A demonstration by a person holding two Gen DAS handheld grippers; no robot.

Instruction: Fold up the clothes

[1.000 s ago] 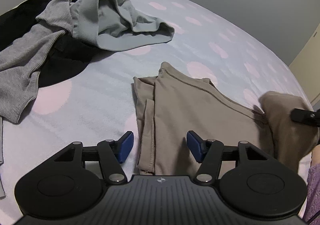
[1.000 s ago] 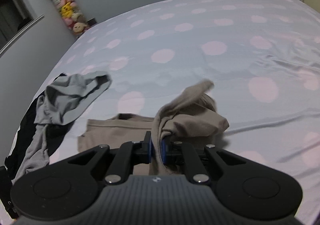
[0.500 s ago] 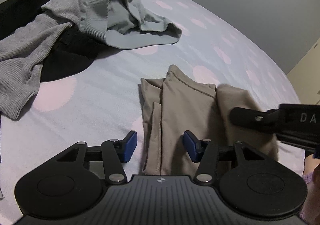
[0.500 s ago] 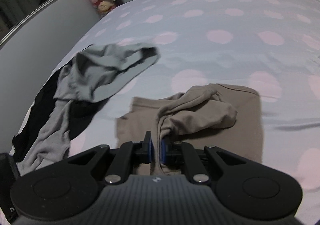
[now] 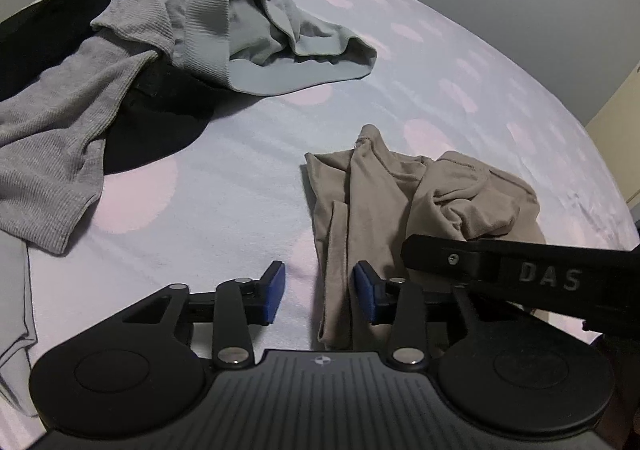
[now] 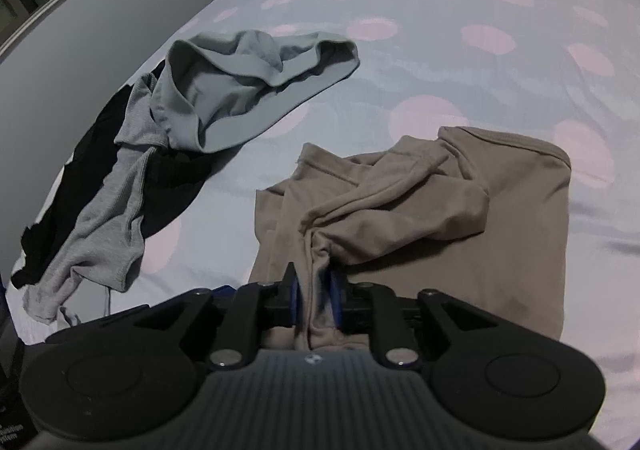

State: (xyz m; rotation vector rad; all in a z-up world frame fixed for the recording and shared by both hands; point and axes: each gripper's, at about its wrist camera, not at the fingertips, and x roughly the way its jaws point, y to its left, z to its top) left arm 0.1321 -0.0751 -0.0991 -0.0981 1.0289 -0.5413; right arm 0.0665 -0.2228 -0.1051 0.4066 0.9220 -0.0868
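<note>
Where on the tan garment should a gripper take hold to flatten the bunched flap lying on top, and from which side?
Grip the tan garment at the loose end of the bunched flap, probably coming from the near edge, where it gathers into a narrow ridge thin enough to pinch. The right gripper, jaws opening, has that ridge between them.

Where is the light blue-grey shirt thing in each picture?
Left wrist view: the blue-grey garment is at the upper middle, crumpled on the bed, beyond the left gripper.
Right wrist view: the same garment is at the upper left.
Shared landmark: the tan garment lies nearer the camera than it in both.
</note>
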